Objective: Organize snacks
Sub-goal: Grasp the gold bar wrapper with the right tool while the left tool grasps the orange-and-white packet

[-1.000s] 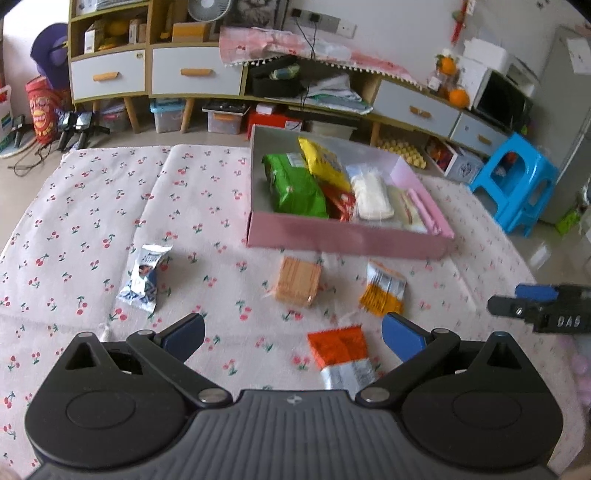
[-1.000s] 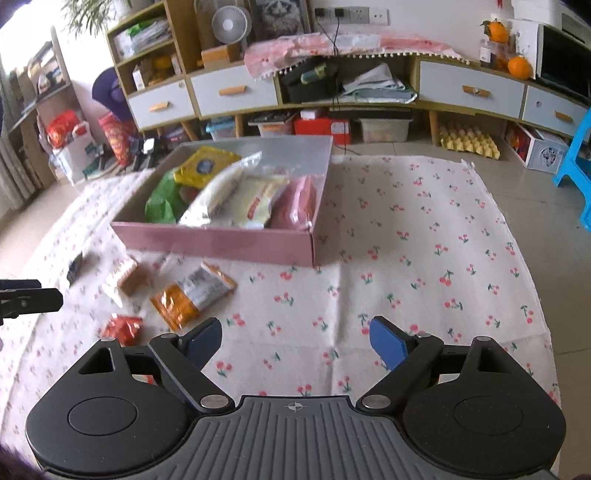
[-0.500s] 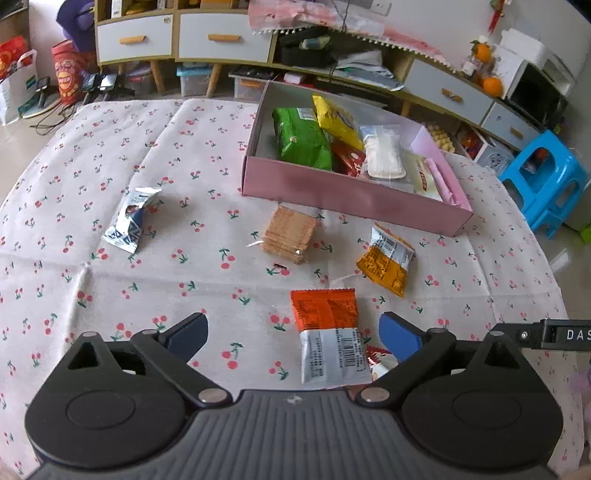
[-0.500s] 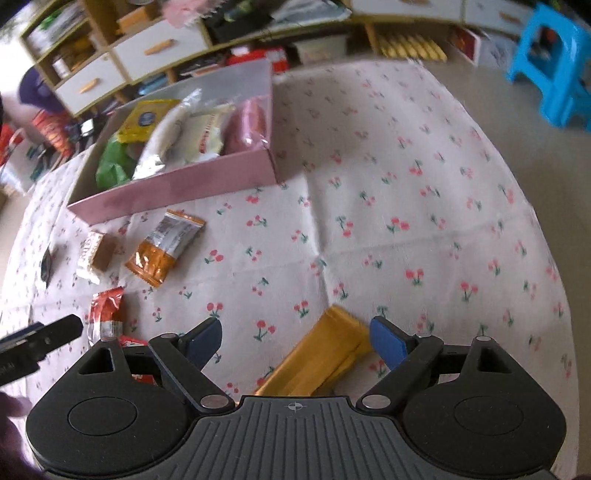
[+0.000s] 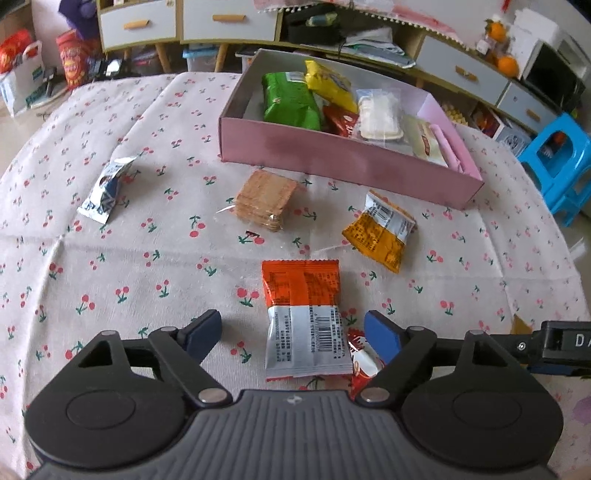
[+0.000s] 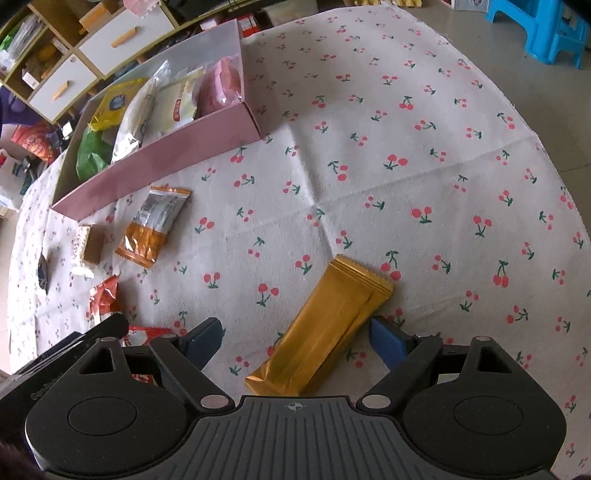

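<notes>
My left gripper (image 5: 293,332) is open, its fingers either side of an orange-and-silver snack packet (image 5: 304,317) lying on the cherry-print cloth. A small red packet (image 5: 360,360) lies by its right finger. My right gripper (image 6: 297,334) is open, straddling a gold bar wrapper (image 6: 325,325) on the cloth. The pink box (image 5: 343,162) holds green, yellow, red and pale snack packs; it also shows in the right wrist view (image 6: 166,158). A cracker stack (image 5: 266,201), an orange-yellow packet (image 5: 380,230) and a blue-white packet (image 5: 107,190) lie loose.
The cloth covers a low table whose edge drops to the floor at right. A blue stool (image 5: 557,162) stands to the right. Cabinets with drawers (image 5: 229,18) and floor clutter line the back. The right gripper's body (image 5: 561,345) reaches into the left wrist view.
Both grippers have tilted down and come closer to the cloth. The orange-and-silver packet now lies between the left fingers, and the gold bar between the right fingers.
</notes>
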{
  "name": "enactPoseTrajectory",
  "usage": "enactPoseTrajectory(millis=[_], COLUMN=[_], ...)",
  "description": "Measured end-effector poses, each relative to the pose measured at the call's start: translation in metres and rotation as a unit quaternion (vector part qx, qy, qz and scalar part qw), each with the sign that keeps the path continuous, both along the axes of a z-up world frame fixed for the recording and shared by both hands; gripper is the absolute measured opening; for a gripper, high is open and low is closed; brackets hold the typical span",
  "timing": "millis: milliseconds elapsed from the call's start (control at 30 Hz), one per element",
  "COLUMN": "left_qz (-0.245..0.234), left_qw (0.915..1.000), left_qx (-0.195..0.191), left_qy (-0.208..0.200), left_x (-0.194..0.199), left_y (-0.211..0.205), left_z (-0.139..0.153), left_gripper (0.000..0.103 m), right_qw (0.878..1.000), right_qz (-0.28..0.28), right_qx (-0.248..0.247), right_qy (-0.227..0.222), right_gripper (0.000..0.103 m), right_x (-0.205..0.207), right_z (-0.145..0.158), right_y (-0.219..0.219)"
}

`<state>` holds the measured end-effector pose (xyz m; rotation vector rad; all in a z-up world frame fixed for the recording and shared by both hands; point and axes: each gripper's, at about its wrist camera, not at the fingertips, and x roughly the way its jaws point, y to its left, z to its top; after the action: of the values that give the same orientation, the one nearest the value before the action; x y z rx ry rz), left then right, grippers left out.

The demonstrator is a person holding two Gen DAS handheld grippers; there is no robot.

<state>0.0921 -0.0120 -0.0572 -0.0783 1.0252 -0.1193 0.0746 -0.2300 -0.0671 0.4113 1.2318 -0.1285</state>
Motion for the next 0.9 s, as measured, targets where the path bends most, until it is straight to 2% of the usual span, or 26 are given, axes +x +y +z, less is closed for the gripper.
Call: enactPoseTrajectory(millis=[100, 200, 333, 433, 567, 900], left_qz=[-0.009, -0.020, -0.040, -0.055, -0.067, -0.081], left_qw=[0.9998, 0.9989, 0.9974, 0.9961, 0.9954, 0.9956], left_qx=[0.017, 0.039, 0.054, 0.062, 0.060, 0.041], left_qy=[-0.006, -0.016, -0.027, -0.032, -0.034, -0.026], left_x=[-0.002, -0.003, -0.004, -0.003, -0.004, 0.000], left_y=[-0.005, -0.009, -0.010, -0.010, -0.008, 0.000], left_z=[-0.001, -0.001, 0.000, 0.000, 0.000, 0.002], left_gripper=[0.079, 0.067, 0.050, 0.043, 0.042, 0.039], right_qw=[1.000, 1.000, 0.998, 0.996, 0.994, 0.989], right_qz=[0.005, 0.016, 0.042, 0.060, 0.078, 0.106], right_qx=[-0.005, -0.020, -0.038, -0.048, -0.054, -0.059], right_qy=[-0.001, -0.007, -0.022, -0.035, -0.050, -0.087], right_gripper=[0.088, 0.082, 0.064, 0.050, 0.035, 0.030], right_x=[0.000, -0.001, -0.001, -0.001, 0.000, 0.006], right_z=[0.000, 0.001, 0.004, 0.005, 0.005, 0.001], right_y=[0.001, 0.004, 0.011, 0.016, 0.018, 0.019])
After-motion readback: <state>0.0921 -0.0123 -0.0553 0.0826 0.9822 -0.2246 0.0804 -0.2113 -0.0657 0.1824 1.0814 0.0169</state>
